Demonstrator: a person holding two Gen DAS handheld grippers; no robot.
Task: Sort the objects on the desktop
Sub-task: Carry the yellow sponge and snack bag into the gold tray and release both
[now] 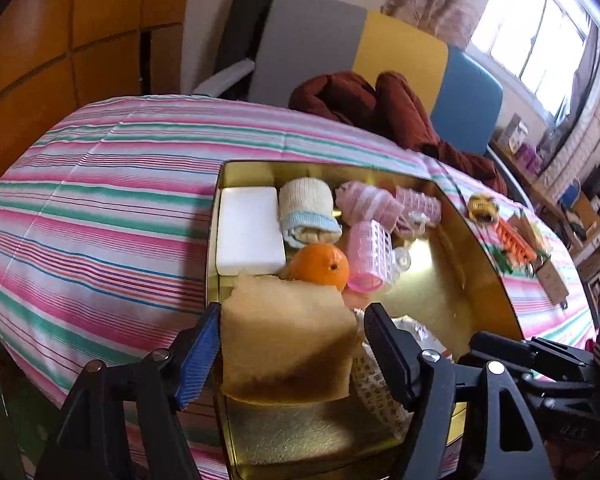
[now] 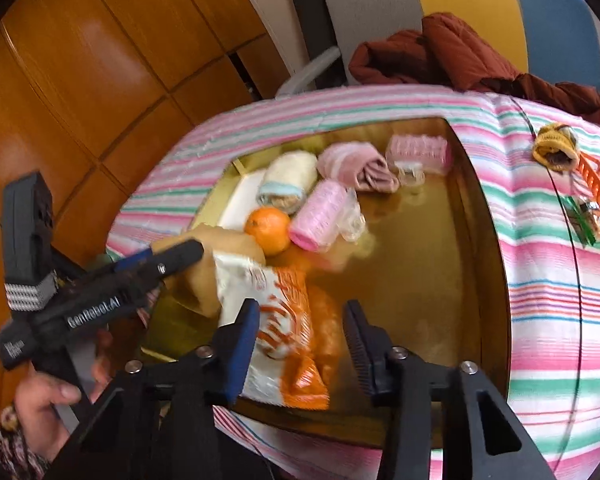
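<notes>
A gold tin box [image 1: 476, 248] [image 2: 440, 280] lies open on the striped tablecloth. It holds a white block [image 1: 250, 232], a rolled cream sock [image 1: 308, 212] [image 2: 288, 182], an orange [image 1: 320, 266] [image 2: 269, 229], pink hair rollers [image 1: 370, 256] [image 2: 320, 216] and an orange-white packet [image 2: 284, 320]. My left gripper [image 1: 292, 340] is shut on a tan sponge [image 1: 288, 336] just above the tin's near end; it shows in the right wrist view [image 2: 196, 250]. My right gripper [image 2: 300, 332] is open and empty above the packet.
On the cloth right of the tin lie a yellow knitted toy [image 1: 482, 206] [image 2: 556, 148], an orange comb-like clip [image 1: 514, 240] [image 2: 598, 188] and small packets [image 1: 548, 276]. A chair with a dark red jacket [image 1: 380, 100] [image 2: 460, 56] stands behind the table.
</notes>
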